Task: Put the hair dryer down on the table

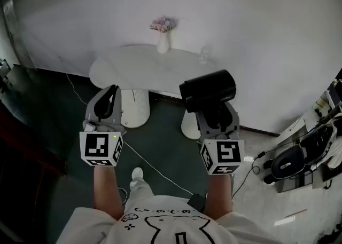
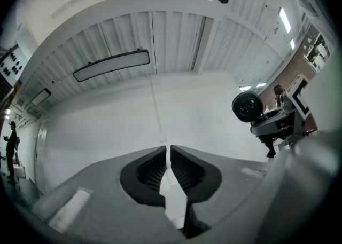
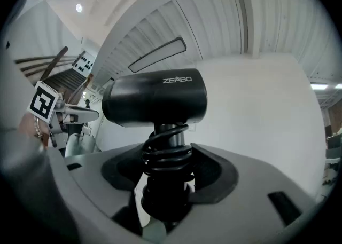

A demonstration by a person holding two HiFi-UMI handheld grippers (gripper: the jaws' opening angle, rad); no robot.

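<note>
A black hair dryer (image 1: 207,90) stands upright in my right gripper (image 1: 215,113), which is shut on its cord-wrapped handle (image 3: 166,157). The barrel (image 3: 155,99) lies crosswise above the jaws. I hold it in the air, short of the white oval table (image 1: 133,67). My left gripper (image 1: 108,103) is level with it at the left, jaws shut with nothing between them. From the left gripper view the dryer (image 2: 247,106) shows far to the right. Both grippers tilt upward toward the wall.
A white vase with flowers (image 1: 163,34) and a small clear glass object (image 1: 203,54) stand at the table's far edge. The table rests on two white pedestals (image 1: 136,107). A white cable (image 1: 155,169) runs across the dark floor. Equipment (image 1: 299,157) sits at the right.
</note>
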